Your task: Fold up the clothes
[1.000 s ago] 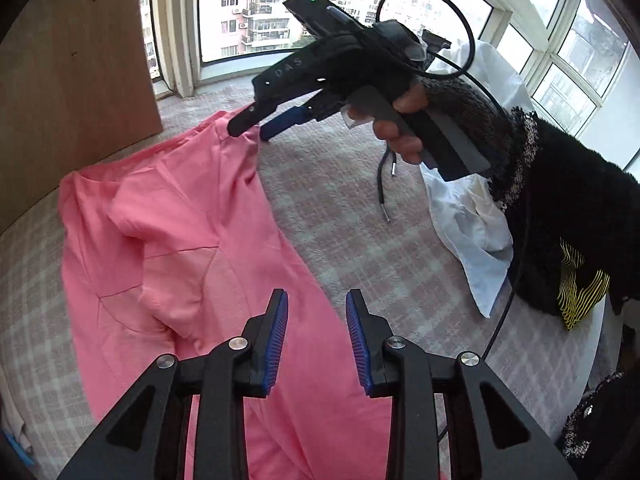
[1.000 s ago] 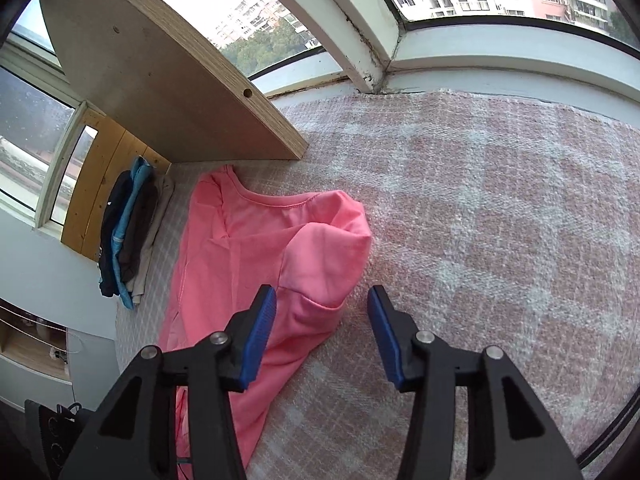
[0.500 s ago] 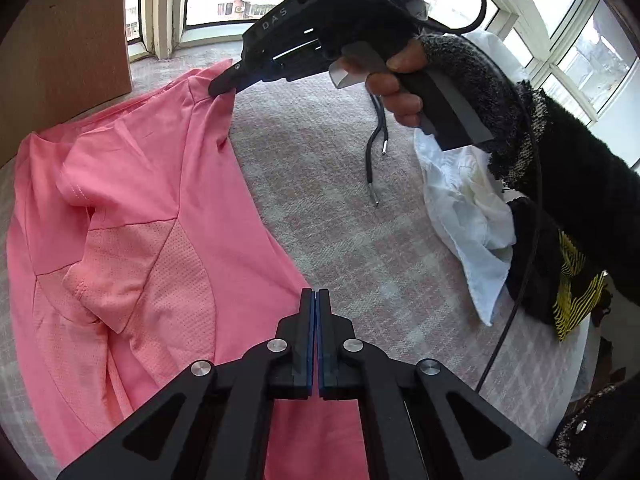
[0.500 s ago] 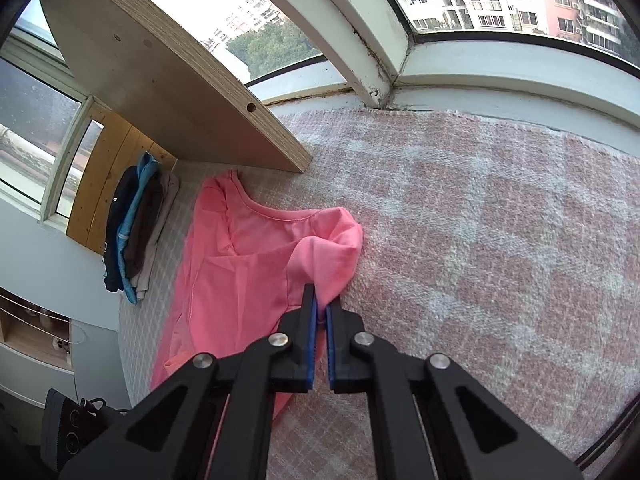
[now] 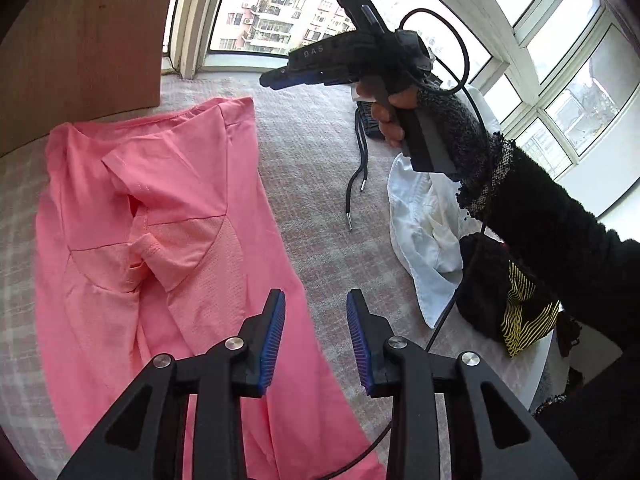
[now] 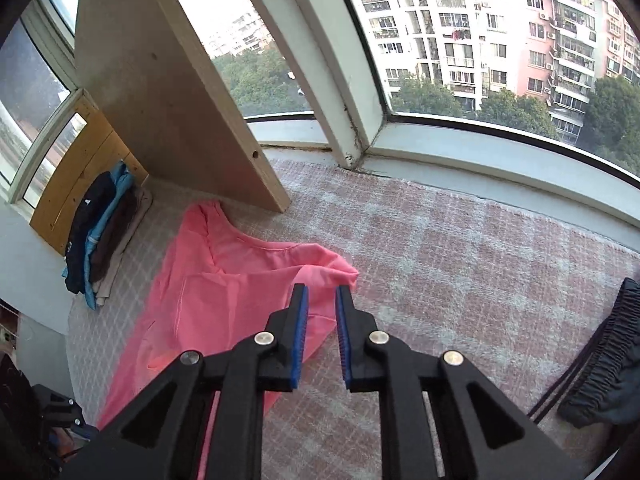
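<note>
Both grippers have just been opening after pinching the pink shirt (image 5: 160,208), which lies flat again on the checked blanket (image 5: 320,168). Left gripper (image 5: 316,320) spread, empty; right gripper (image 6: 321,308) slightly parted, empty. Its bunched sleeve (image 6: 328,268) may spoil the fold.

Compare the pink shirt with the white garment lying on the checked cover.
The pink shirt is spread out mostly flat with one sleeve folded in, while the white garment lies crumpled in a heap. The pink shirt lies by the wooden board; the white garment lies beside a black and yellow garment. Both rest on the checked cover, and no jaws hold either.
</note>
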The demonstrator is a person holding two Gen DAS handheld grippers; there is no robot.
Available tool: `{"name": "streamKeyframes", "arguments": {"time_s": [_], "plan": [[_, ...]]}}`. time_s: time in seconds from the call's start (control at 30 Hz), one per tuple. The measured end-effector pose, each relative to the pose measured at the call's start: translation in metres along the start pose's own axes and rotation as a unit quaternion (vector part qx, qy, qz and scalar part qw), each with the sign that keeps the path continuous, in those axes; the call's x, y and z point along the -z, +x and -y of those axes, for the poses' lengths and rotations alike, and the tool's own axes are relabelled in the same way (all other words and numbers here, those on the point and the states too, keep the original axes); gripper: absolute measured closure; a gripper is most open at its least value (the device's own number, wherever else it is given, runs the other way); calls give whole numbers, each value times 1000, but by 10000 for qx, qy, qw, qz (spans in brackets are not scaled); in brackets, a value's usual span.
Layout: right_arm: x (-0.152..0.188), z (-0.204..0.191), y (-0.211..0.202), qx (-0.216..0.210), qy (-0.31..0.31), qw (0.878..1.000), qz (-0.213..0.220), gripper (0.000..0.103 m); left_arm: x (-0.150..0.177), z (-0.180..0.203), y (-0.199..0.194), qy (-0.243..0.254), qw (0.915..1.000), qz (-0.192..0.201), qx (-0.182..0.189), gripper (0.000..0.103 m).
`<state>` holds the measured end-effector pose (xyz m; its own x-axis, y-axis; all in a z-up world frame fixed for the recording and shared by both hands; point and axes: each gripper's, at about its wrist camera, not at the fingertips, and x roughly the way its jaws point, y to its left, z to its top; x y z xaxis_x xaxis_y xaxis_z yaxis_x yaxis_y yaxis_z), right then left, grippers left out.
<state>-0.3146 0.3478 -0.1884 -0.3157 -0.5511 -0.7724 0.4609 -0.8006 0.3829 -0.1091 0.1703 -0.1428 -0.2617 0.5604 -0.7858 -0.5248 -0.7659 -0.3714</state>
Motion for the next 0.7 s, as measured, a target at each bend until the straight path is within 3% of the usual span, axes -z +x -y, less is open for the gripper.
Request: {"name": "streamKeyframes", "arguments": {"time_s": [0.07, 0.2, 0.27, 0.33, 0.4, 0.53, 0.7], "plan": [[18, -29, 9, -61, -492, 9983, -303, 89, 16, -4, -26, -11, 9999, 62, -132, 70], [36, -66, 45, 129, -1141, 9895, -878, 89, 68, -2, -41, -248, 9992, -257, -161, 70], [38, -64, 61, 325, -1118, 9882, -995, 92, 97, 8, -37, -452, 9979, -473, 17, 70], [29, -57, 58, 709, -964, 9895, -812, 94, 128, 24, -32, -635, 9955, -644, 271, 70], [22, -52, 43, 934, -637, 9913, -678, 89, 155, 40, -35, -705, 9947, -729, 181, 70], [35, -70, -4, 368, -463, 9969, -513, 87, 204, 70, -57, -760, 9944, -688, -270, 68], [95, -122, -40, -137, -985, 9919, -795, 86, 259, 88, -75, -1393, 9880, -462, -479, 67]]}}
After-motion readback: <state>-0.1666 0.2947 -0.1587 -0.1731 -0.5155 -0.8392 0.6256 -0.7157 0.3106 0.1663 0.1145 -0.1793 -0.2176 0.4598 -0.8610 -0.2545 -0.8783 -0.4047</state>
